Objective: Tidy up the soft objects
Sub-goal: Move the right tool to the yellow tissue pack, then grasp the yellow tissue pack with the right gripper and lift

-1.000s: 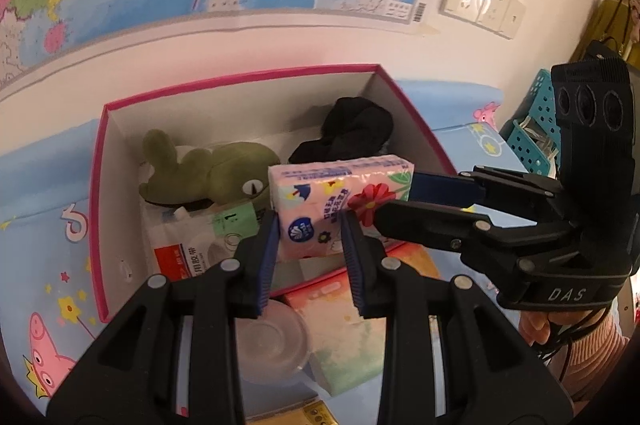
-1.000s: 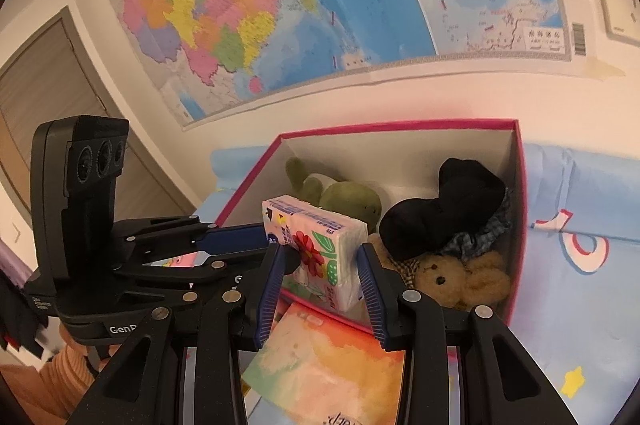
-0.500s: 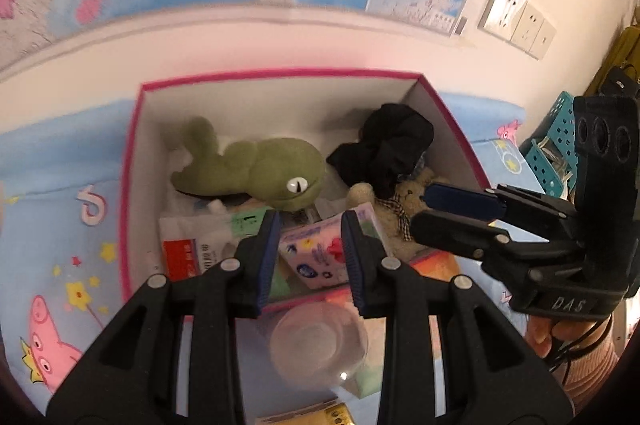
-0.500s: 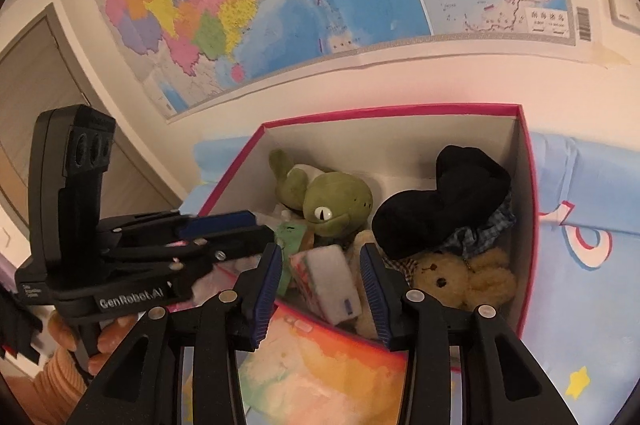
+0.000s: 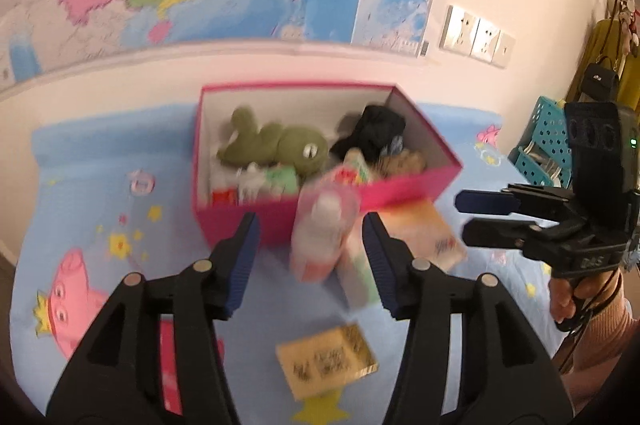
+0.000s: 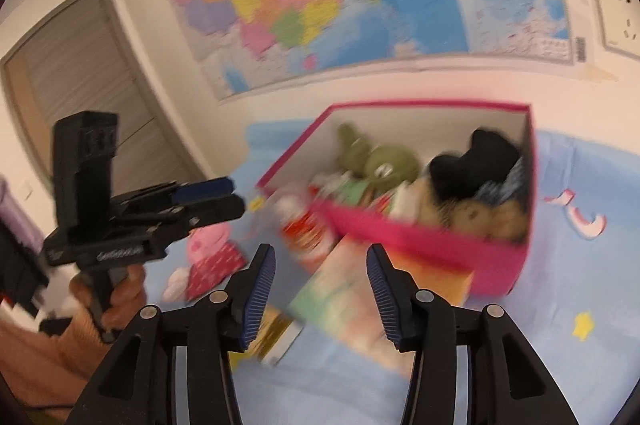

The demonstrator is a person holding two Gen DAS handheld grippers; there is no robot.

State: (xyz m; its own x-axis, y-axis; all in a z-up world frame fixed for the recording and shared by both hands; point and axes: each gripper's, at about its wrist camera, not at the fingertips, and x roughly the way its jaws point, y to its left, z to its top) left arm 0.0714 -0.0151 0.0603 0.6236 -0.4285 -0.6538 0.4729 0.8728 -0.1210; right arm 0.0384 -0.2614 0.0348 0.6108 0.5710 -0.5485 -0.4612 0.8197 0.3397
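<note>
Tissue pack (image 5: 356,165) in pink box (image 5: 320,213) | left tool (image 5: 312,257) – just spreading, empty | right tool (image 6: 320,277) – same

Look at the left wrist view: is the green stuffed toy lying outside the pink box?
No, the green stuffed toy lies inside the pink box.

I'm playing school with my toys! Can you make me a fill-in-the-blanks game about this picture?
1. The toys lie in a ____ box.
2. The green plush frog lies ____ the box.
3. The black cloth lies beside the ____ frog.
4. The left gripper jaws hold ____.

Missing words: pink; inside; green; nothing
</note>
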